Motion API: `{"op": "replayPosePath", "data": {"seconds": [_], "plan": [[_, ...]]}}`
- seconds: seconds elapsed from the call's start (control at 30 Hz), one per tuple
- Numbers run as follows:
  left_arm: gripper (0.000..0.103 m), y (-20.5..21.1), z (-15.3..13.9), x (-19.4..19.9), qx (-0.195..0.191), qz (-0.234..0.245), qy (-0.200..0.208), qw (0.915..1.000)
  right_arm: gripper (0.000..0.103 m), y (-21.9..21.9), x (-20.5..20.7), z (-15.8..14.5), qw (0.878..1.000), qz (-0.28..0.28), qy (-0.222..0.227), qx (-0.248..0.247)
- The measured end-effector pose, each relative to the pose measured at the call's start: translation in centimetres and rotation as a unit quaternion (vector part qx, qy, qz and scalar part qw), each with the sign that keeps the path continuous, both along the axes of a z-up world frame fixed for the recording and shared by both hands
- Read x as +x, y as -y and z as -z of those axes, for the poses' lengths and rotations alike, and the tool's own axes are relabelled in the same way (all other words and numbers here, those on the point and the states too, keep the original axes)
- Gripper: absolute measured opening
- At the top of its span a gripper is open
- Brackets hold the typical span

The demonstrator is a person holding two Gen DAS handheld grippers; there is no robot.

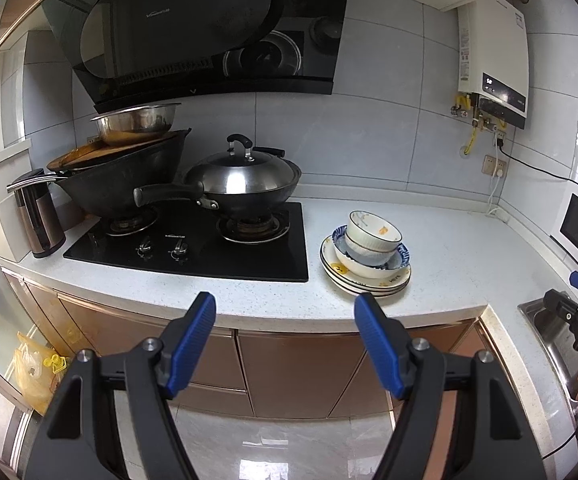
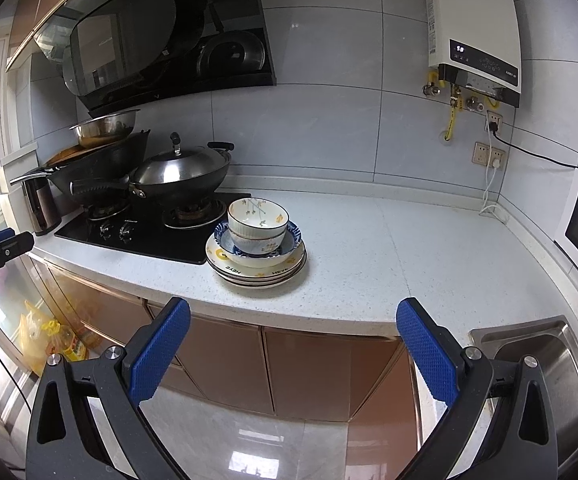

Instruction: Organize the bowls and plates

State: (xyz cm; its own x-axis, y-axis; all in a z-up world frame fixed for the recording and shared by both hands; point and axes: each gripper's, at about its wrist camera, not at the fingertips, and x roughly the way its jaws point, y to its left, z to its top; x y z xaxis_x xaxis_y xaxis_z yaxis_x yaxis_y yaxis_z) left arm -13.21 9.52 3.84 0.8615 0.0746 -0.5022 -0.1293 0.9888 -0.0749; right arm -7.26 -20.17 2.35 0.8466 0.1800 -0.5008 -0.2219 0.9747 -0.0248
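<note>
Stack of bowls (image 2: 258, 227) nested upright, mouths upward, on plates (image 2: 256, 268), set on the table (image 2: 389, 248) just right of the gas hob (image 2: 149, 236). Left hand-held gripper (image 1: 285, 312) and right hand-held gripper (image 2: 293, 316) are held open, empty, short of the table edge.

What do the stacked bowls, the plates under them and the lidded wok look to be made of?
Top bowl: glazed ceramic, by its glossy cream surface with painted motifs. Plates: likely the same, shiny cream with dark rims and printed letters. Wok lid: polished steel, mirror-like reflections; the wok body beneath is dark matte metal, perhaps iron.
</note>
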Motion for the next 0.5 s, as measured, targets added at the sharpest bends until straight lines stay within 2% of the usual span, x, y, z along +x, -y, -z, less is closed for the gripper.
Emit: {"op": "replayPosePath", "data": {"seconds": [0.13,0.5], "plan": [[0.071,0.11,0.05,0.02,-0.009,0.003,-0.002,0.9999,0.101,0.19,0.13,0.11,1.0,0.001,-0.002,0.0],[0.071,0.63,0.13,-0.09,-0.004,0.0,0.001,1.0,0.101,0.39,0.24,0.2,1.0,0.001,-0.004,0.0]]}}
